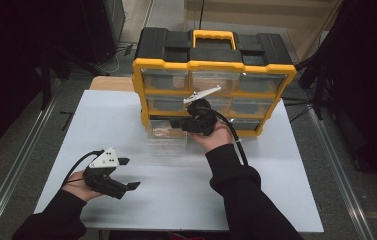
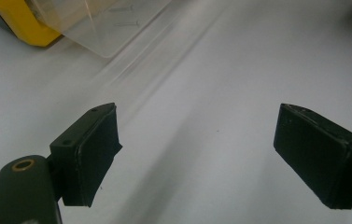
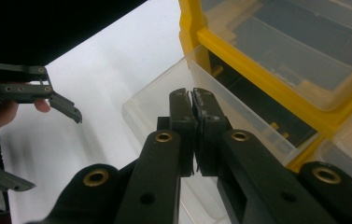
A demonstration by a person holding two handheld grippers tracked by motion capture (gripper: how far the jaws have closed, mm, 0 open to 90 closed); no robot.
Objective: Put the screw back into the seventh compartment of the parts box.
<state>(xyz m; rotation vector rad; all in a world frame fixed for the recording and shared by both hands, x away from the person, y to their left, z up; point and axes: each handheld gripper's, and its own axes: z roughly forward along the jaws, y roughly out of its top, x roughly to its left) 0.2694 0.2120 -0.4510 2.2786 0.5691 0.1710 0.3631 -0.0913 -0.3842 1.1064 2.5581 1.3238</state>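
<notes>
Meanwhile, the right tool (image 3: 192, 100), jaws pressed together and empty, meets the front wall of a clear drawer (image 1: 166, 136) pulled from the yellow organizer (image 1: 211, 90); pushing it home looks next. The left tool (image 1: 128, 174) hovers wide open over the worktop (image 1: 176, 195).

A flat white rectangular tabletop (image 1: 126, 125) is carrying a yellow-framed black plastic organiser case with clear drawers (image 1: 213, 80), which is standing upright along the far edge. A clear plastic drawer (image 1: 165, 136) is sticking out from the case's bottom row at its left end, just above the white surface, with a few small screws (image 2: 126, 22) lying inside it
</notes>
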